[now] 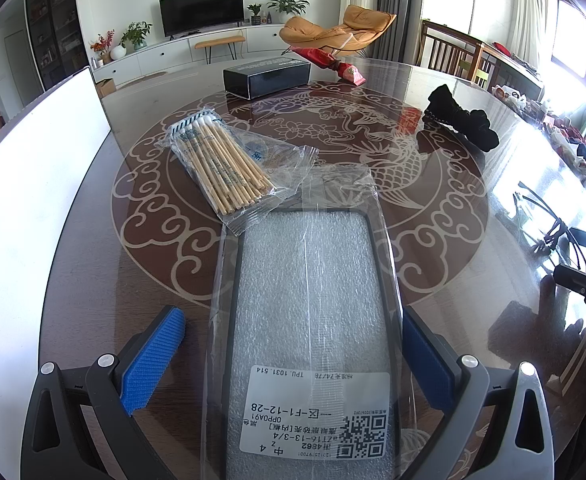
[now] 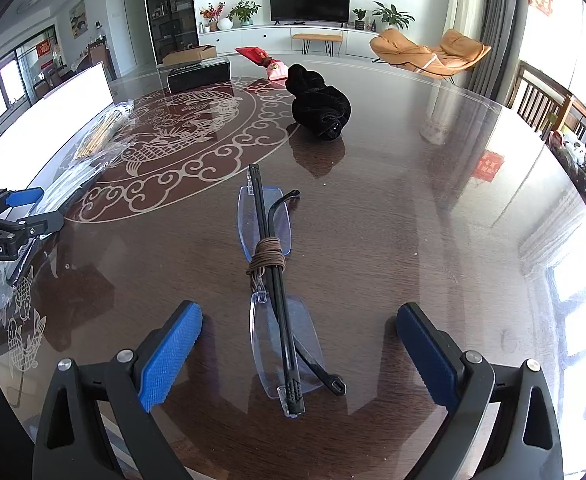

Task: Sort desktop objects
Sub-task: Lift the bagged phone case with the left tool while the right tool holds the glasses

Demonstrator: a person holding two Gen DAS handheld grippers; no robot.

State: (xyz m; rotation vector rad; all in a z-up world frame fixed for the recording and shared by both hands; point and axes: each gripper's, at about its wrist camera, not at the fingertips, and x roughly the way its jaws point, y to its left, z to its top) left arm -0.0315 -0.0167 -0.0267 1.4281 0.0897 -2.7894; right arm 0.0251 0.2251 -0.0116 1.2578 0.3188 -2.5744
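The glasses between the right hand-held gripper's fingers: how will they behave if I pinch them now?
The glasses look rimless with thin lenses, so probably fragile. The brown cord wound around the folded arms should keep them together. On the glossy table they may slide.

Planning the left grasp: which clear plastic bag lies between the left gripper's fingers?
The bagged phone case, foam-backed with a white label; the cotton swab bag lies farther off.
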